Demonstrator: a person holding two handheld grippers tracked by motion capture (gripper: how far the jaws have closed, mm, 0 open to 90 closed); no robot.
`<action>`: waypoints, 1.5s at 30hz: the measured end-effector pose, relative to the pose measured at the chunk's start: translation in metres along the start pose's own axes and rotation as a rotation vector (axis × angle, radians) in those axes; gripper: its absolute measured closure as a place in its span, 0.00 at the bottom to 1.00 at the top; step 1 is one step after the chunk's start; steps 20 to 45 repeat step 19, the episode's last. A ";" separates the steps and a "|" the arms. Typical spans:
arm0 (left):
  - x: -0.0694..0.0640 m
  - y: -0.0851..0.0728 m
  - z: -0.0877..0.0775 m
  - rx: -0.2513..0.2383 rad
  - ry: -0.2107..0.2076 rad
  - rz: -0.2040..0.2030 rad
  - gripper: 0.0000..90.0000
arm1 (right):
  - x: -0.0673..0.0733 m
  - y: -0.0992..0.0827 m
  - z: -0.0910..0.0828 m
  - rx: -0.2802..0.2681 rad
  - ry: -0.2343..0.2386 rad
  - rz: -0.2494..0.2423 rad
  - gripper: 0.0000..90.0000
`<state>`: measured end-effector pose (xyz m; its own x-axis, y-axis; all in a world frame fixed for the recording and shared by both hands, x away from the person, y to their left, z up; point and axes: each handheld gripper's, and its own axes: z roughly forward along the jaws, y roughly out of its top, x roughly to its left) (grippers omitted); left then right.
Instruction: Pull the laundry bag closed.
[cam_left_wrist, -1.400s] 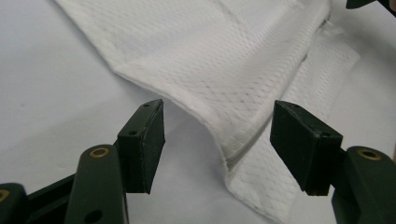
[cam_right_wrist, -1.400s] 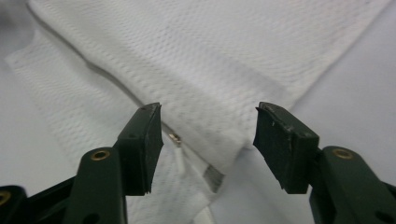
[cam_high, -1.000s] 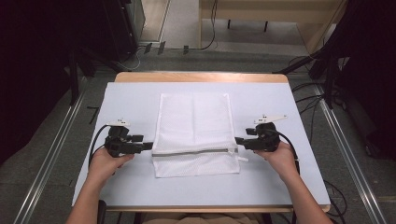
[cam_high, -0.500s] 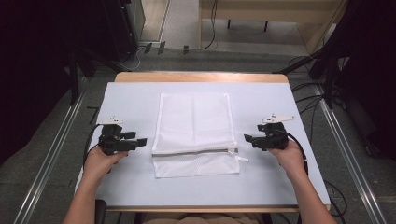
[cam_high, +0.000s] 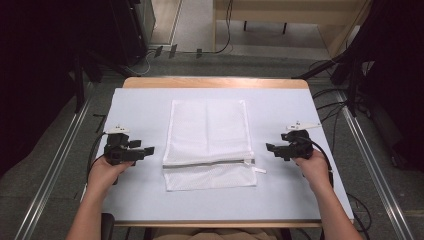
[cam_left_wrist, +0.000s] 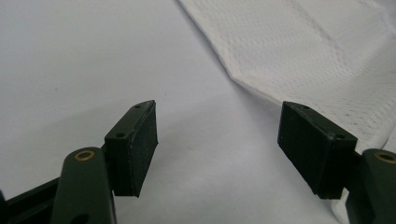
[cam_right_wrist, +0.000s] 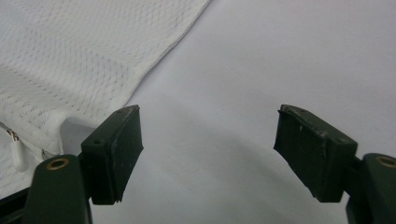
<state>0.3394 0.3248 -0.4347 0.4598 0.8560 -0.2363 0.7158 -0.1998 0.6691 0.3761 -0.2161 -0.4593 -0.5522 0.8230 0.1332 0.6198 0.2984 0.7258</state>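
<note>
The mesh laundry bag (cam_high: 209, 144) is white, woven in a fine honeycomb pattern, with a grey zipper line (cam_high: 209, 163) across it and a white zipper pull (cam_right_wrist: 17, 154). The table (cam_high: 140, 105) is pale bluish white with a light wood far edge. The left claw (cam_left_wrist: 219, 149) and the right claw (cam_right_wrist: 208, 154) are black, with brass-coloured rivets.

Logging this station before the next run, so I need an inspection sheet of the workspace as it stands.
Surface: pale sheet over a wooden table, flat.
Job's things: white mesh bag lying flat at centre, zipper across its near part, pull tab at the right end.
Clutter: nothing seen.
Grippers: left tool and right tool open, beside the bag, apart from it.
Cables: one trailing from each tool; more on the floor.
Surroundings: dark stands, floor rails.
</note>
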 end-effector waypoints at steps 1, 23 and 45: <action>0.000 0.000 0.000 0.002 0.003 -0.003 0.32 | 0.000 0.000 0.000 0.002 0.001 0.001 0.27; 0.001 -0.002 0.005 0.029 0.019 0.000 0.31 | 0.001 -0.002 0.005 0.041 0.002 -0.010 0.27; 0.001 -0.002 0.005 0.029 0.019 0.000 0.31 | 0.001 -0.002 0.005 0.041 0.002 -0.010 0.27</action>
